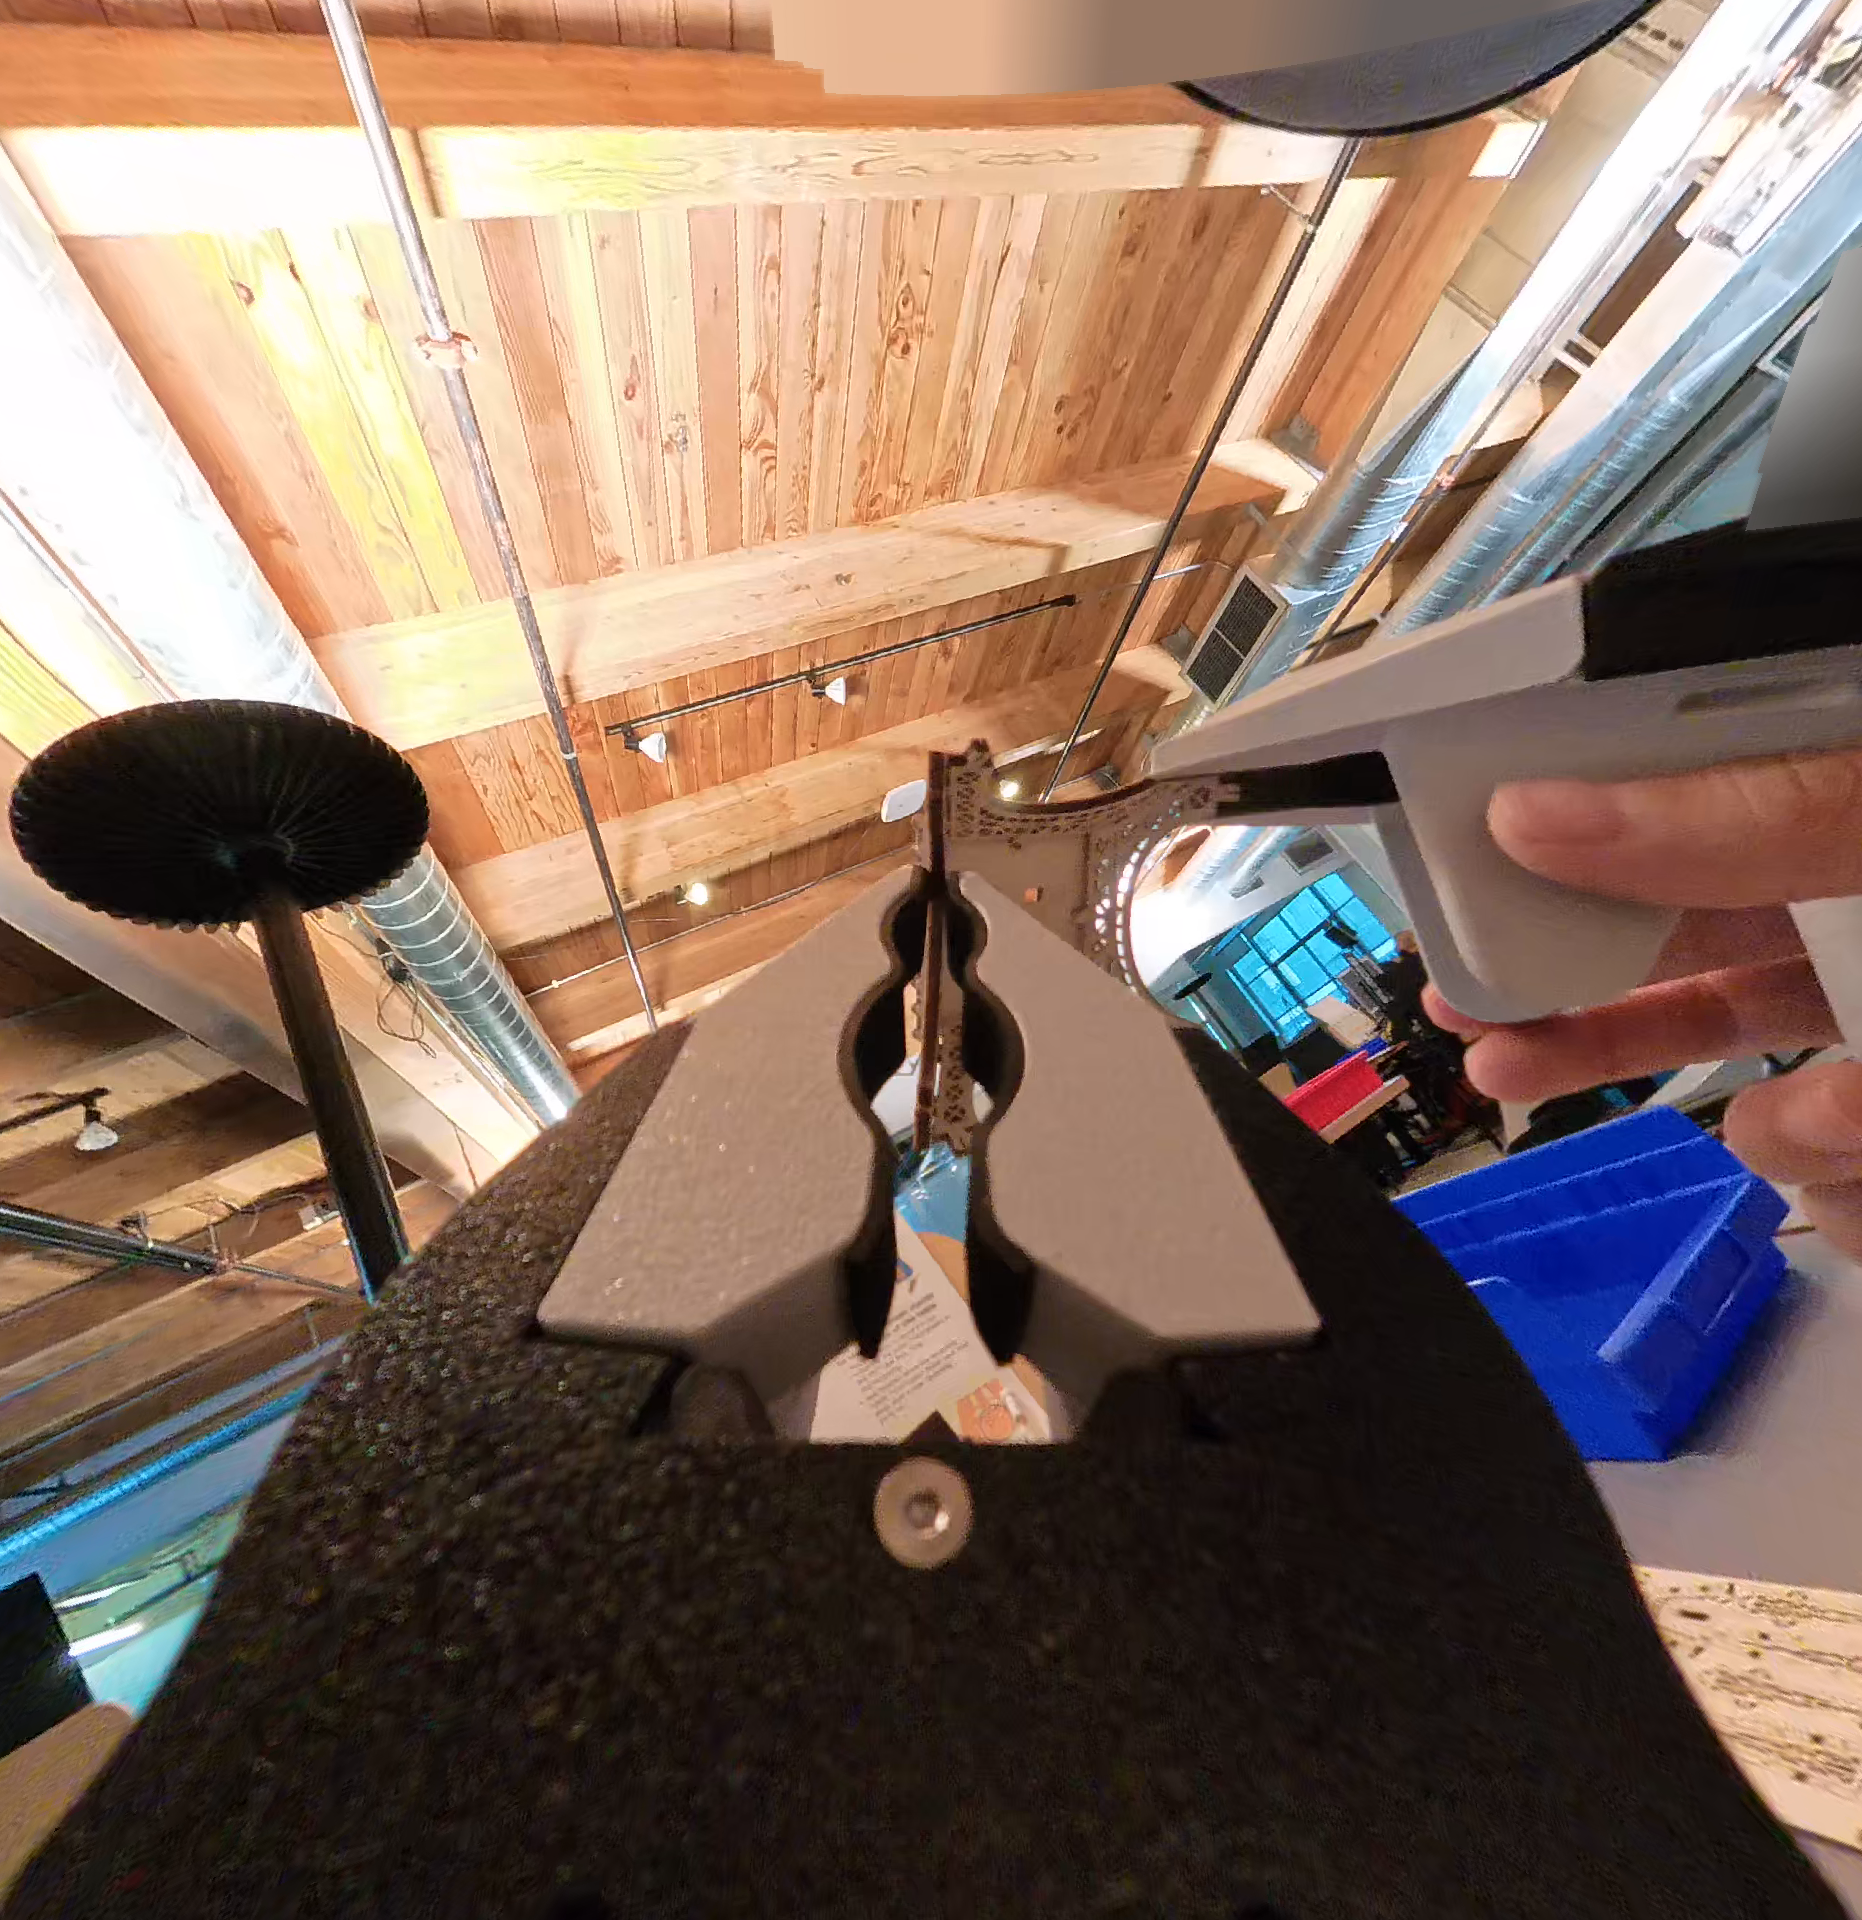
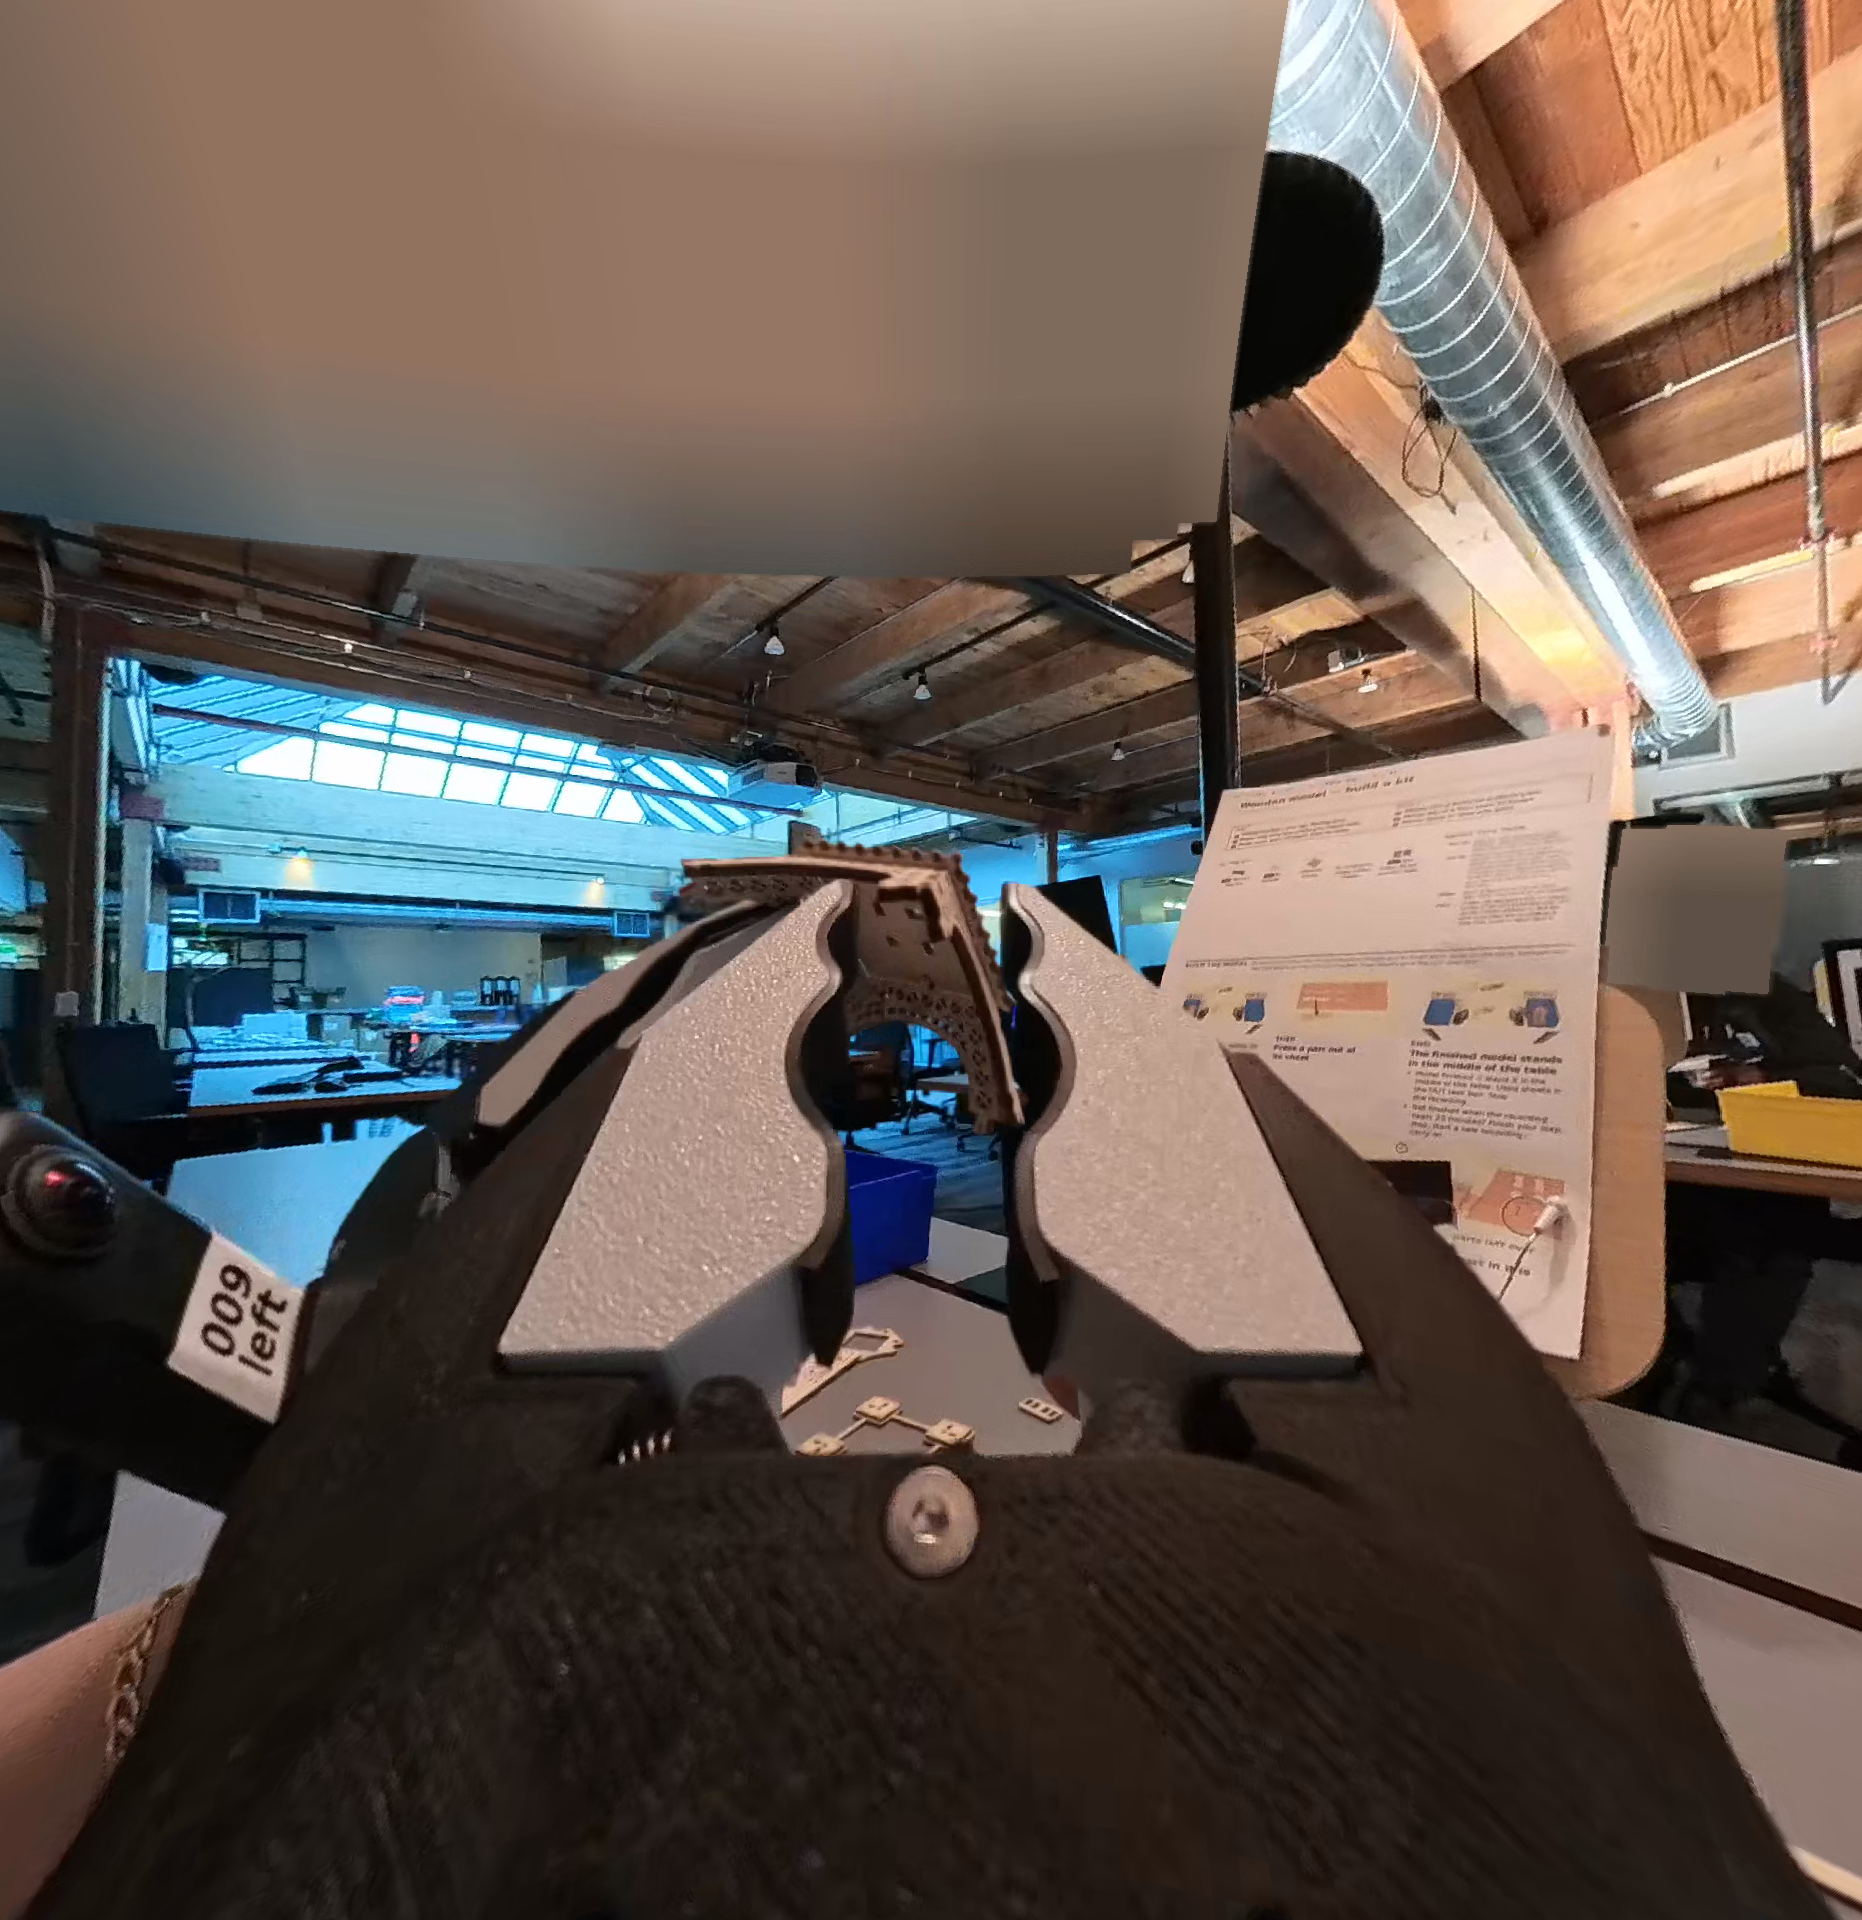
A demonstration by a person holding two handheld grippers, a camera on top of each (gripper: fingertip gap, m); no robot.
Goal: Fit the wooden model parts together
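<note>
My left gripper (image 1: 942, 883) points up towards the ceiling and is shut on a thin laser-cut wooden panel (image 1: 939, 997), seen edge-on between its grey fingers. That panel joins an arched lattice panel (image 1: 1062, 831) that runs right to my right gripper (image 1: 1218, 792), which a hand holds. In the right wrist view my right gripper (image 2: 922, 904) is closed on the joined wooden model (image 2: 906, 935), which fills the gap between its tips. The left gripper (image 2: 724, 914) grips the model's left side there. Both hold it in the air above the table.
A blue bin (image 1: 1613, 1278) sits on the grey table (image 2: 1737, 1662). A punched-out wooden sheet (image 1: 1789, 1683) lies at the right. Loose wooden parts (image 2: 885, 1413) lie below the grippers. An instruction sheet (image 2: 1426, 987) stands at the right on a board. A black round-topped stand (image 1: 220, 810) is at the left. One gripper's finger ends stand about 5 cm off the other's.
</note>
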